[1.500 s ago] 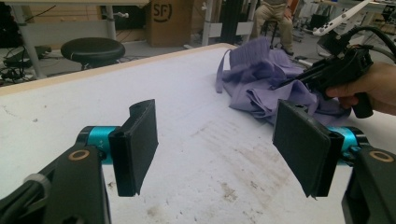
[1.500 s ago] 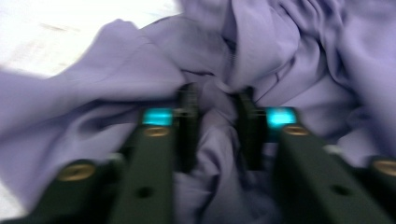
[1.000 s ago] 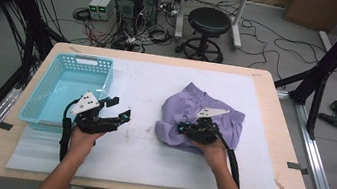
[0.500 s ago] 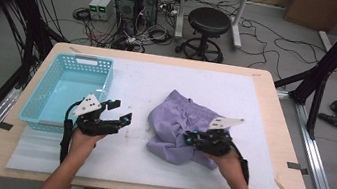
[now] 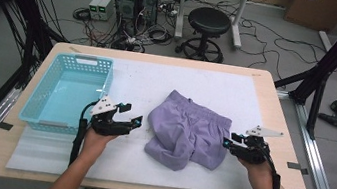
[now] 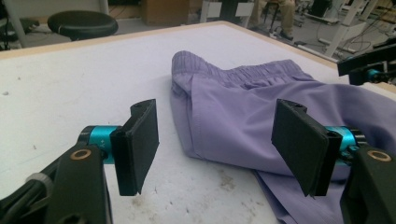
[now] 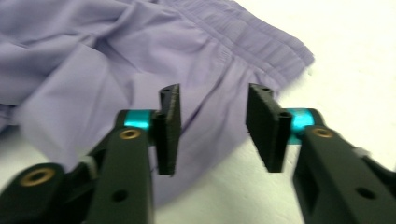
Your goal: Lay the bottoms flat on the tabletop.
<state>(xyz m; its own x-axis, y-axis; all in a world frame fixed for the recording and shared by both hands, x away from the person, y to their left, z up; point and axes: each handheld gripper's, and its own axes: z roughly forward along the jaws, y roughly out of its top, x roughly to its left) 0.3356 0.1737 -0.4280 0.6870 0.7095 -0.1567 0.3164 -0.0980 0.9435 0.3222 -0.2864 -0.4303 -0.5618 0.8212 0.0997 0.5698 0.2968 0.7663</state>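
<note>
Turquoise plastic basket (image 5: 67, 90) stands at the far left of the white mat (image 5: 148, 84), open on top, and I must keep its near rim in mind when I move on that side. Next to it I hold the left gripper (image 5: 133, 120), its jaws standing wide with nothing between them; in the left gripper view they frame the near left edge of the cloth but do not touch it. In the middle lie the purple shorts (image 5: 187, 132), crumpled, waistband away from me, one leg folded under near my side. I judge them light, soft and limp: they will sag and drag on the mat, not slip, and nothing can break. A good hold is the thick elastic waistband (image 6: 243, 72) or a seamed hem, not the loose middle. At the right, the right gripper (image 5: 226, 142) has just been opening its jaws; they are apart and empty, just beside the right edge of the shorts. Much free mat is behind the shorts, and the right table edge (image 5: 285, 137) is near.
</note>
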